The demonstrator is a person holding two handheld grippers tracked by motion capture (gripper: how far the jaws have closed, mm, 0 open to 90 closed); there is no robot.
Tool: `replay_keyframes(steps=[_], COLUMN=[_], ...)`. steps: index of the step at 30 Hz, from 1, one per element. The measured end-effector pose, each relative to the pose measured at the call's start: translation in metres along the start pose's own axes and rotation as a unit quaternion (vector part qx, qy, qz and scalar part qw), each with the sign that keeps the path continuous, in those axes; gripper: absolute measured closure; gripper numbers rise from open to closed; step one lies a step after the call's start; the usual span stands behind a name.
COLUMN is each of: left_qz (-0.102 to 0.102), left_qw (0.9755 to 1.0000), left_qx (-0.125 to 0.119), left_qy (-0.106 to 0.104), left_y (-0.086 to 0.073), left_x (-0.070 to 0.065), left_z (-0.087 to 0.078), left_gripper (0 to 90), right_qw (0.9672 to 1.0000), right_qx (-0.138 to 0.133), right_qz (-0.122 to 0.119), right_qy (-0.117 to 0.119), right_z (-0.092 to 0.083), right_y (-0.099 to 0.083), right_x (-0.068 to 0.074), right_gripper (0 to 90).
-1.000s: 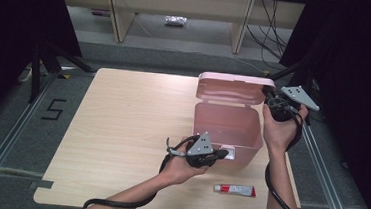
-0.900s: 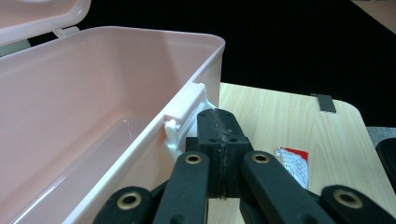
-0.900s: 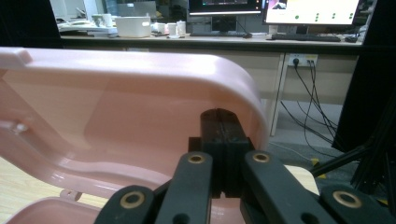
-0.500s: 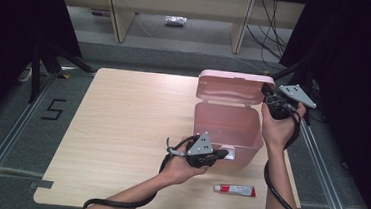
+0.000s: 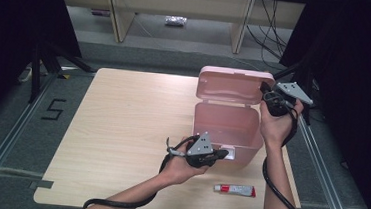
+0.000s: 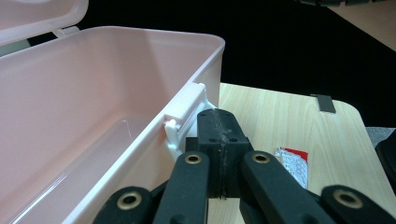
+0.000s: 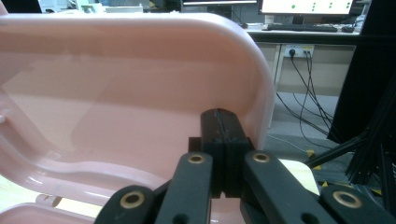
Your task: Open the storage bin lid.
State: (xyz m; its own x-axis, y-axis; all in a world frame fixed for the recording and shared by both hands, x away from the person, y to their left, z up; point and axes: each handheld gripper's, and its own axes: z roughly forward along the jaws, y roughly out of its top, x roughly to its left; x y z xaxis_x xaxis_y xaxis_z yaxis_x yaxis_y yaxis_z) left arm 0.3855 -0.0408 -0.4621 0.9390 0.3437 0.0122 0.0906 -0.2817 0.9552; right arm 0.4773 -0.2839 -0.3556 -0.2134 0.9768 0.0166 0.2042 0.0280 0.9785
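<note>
A pink plastic box (image 5: 226,133) stands open on the wooden table, its lid (image 5: 232,85) raised upright at the back. My left gripper (image 5: 224,153) is shut and empty, and its tips (image 6: 219,116) rest beside the white latch (image 6: 180,123) on the box's front wall (image 6: 140,154). My right gripper (image 5: 265,88) is held up at the lid's right edge. It is also shut with nothing in it, and its tips (image 7: 222,116) lie against the lid's inner face (image 7: 140,93). The box interior looks bare.
A small red and white tube (image 5: 234,189) lies on the table (image 5: 121,129) in front of the box, to the right of my left hand; the same tube (image 6: 292,161) lies past the left jaws. Metal rails (image 5: 319,165) run along both table sides.
My right hand has crept slightly left, toward the lid's edge. The left hand, the box and the tube stand as before.
</note>
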Motion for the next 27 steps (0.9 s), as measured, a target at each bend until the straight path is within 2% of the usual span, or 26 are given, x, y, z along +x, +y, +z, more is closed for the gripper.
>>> replay_keyframes(steps=[4,5,8,9,13,17,19,21,23,25,27], left_qz=[-0.001,-0.001,-0.001,-0.001,0.0,0.0,0.0,0.0,-0.001,0.0,0.0], left_qw=[1.0,1.0,1.0,1.0,1.0,1.0,1.0,1.0,1.0,1.0,1.0], left_qx=[-0.001,-0.001,0.0,0.0,0.0,0.0,0.001,0.001,0.0,0.001,0.001], left_qy=[0.0,0.0,0.0,0.0,0.0,-0.001,-0.001,-0.001,0.0,0.0,-0.001], left_y=[0.0,0.0,0.0,0.0,0.0,0.0,0.0,0.0,0.0,0.0,0.0], left_x=[0.0,0.0,0.0,0.0,0.0,0.0,0.0,0.0,0.0,0.0,0.0], left_z=[0.0,0.0,0.0,0.0,0.0,0.0,0.0,0.0,0.0,0.0,0.0], left_gripper=[89.4,89.4,89.4,89.4,89.4,89.4,89.4,89.4,89.4,89.4,89.4], right_qw=[0.9999,1.0,1.0,0.9999,1.0,0.9999,1.0,0.9999,1.0,0.9999,0.9999], right_qx=[0.002,0.0,0.002,0.003,0.001,0.006,0.003,0.007,0.005,0.005,0.008], right_qz=[0.016,0.003,0.002,0.012,0.001,0.009,0.0,0.014,0.001,0.008,0.006], right_qy=[-0.002,-0.001,-0.003,-0.004,-0.002,-0.005,-0.004,-0.007,-0.006,-0.006,-0.008], right_z=[0.002,0.003,0.005,0.006,0.009,0.011,0.012,0.013,0.015,0.016,0.017], right_y=[0.0,0.0,0.001,0.001,0.002,0.003,0.003,0.004,0.004,0.004,0.004], right_x=[0.001,-0.001,-0.002,-0.001,-0.002,-0.001,-0.003,-0.001,-0.003,-0.002,-0.003], right_gripper=[90.0,90.0,90.0,90.0,90.0,90.0,90.0,90.0,90.0,90.0,90.0])
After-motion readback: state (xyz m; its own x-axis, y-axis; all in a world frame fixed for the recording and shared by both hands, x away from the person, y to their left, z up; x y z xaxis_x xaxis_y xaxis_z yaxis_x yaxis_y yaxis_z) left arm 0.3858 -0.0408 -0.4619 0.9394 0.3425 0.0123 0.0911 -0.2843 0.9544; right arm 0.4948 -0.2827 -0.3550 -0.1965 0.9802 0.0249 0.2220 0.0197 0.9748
